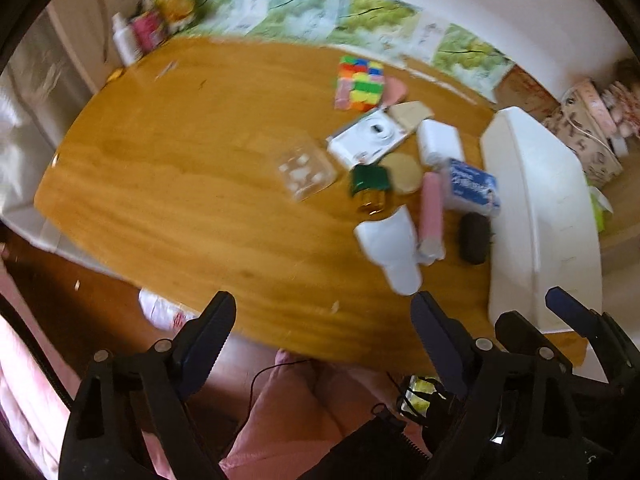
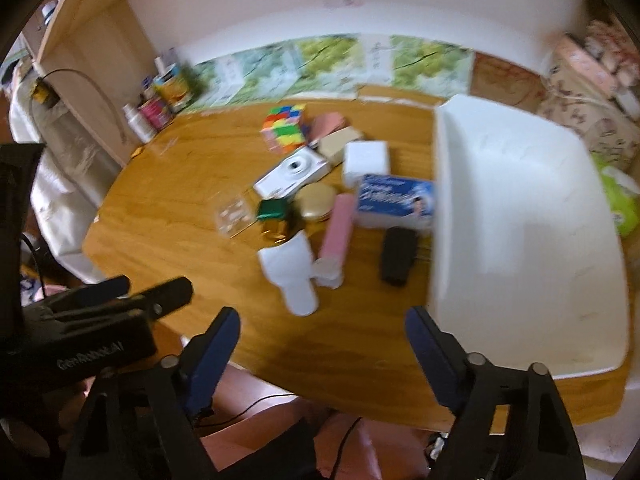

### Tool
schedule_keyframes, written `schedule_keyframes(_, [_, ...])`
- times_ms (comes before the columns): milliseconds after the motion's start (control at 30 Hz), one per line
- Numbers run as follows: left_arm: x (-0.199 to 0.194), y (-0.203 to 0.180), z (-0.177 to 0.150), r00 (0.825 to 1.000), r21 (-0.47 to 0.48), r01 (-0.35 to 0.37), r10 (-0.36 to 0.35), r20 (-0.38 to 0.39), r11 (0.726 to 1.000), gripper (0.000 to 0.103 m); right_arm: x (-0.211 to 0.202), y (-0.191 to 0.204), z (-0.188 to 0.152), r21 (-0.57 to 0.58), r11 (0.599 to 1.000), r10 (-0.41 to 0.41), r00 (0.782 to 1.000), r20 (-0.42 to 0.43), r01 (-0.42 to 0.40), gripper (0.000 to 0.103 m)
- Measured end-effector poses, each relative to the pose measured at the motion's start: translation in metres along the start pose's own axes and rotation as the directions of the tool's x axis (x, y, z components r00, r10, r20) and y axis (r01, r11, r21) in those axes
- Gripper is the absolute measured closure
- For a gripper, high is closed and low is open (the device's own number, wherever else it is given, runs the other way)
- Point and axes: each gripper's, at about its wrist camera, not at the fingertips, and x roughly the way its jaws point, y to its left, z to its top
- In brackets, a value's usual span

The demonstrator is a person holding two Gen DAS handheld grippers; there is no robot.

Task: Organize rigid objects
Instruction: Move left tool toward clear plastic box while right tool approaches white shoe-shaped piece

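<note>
My left gripper (image 1: 322,312) hangs over the near edge of the wooden table (image 1: 180,184), its fingers spread wide with nothing between them. Beyond it on the bare wood lies a small clear plastic case (image 1: 306,170). Next comes the heap I am to sort. A coloured puzzle cube (image 2: 285,127) sits farthest back, and a white camera (image 2: 294,174) lies just in front of it. A green-capped bottle (image 2: 272,216) lies beside a round gold lid (image 2: 316,200). Nearest me, a white cup (image 2: 290,274) lies on its side, touching a pink tube (image 2: 338,228). A white box (image 2: 366,162) stands behind a blue-and-white box (image 2: 396,200), and a black case (image 2: 398,254) lies near that box, closer to me. Everything is blurred, so I cannot read any labels.

My right gripper (image 2: 322,330) also hovers at the near edge, fingers parted and empty. To its right a white bin (image 2: 520,240) stands on the table, just beside the black case, and none of the heap is inside it.
</note>
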Motion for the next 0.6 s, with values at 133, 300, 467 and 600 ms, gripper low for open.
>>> schedule_keyframes(133, [0.002,0.008,-0.006,1.0,-0.047,-0.014,0.013,-0.022,0.999,0.015,0.012,0.008,0.0,-0.033,0.996,0.078,0.996,-0.047,-0.08,0.026])
schedule_keyframes(300, [0.008,0.012,-0.005,0.999,-0.075,-0.02,0.016,-0.051,0.997,0.015,0.02,0.005,0.003,-0.02,0.993,0.113,0.99,-0.082,-0.115,0.028])
schedule_keyframes(467, [0.02,0.013,0.009,0.996,-0.071,-0.04,0.033,-0.088,0.997,0.015,0.028,0.0,0.009,0.014,0.992,0.129,0.985,-0.113,-0.128,0.03])
schedule_keyframes(600, [0.036,0.015,0.025,0.99,-0.034,-0.048,0.043,-0.137,0.998,0.015,0.038,-0.005,0.016,0.076,0.99,0.129,0.983,-0.131,-0.119,0.031])
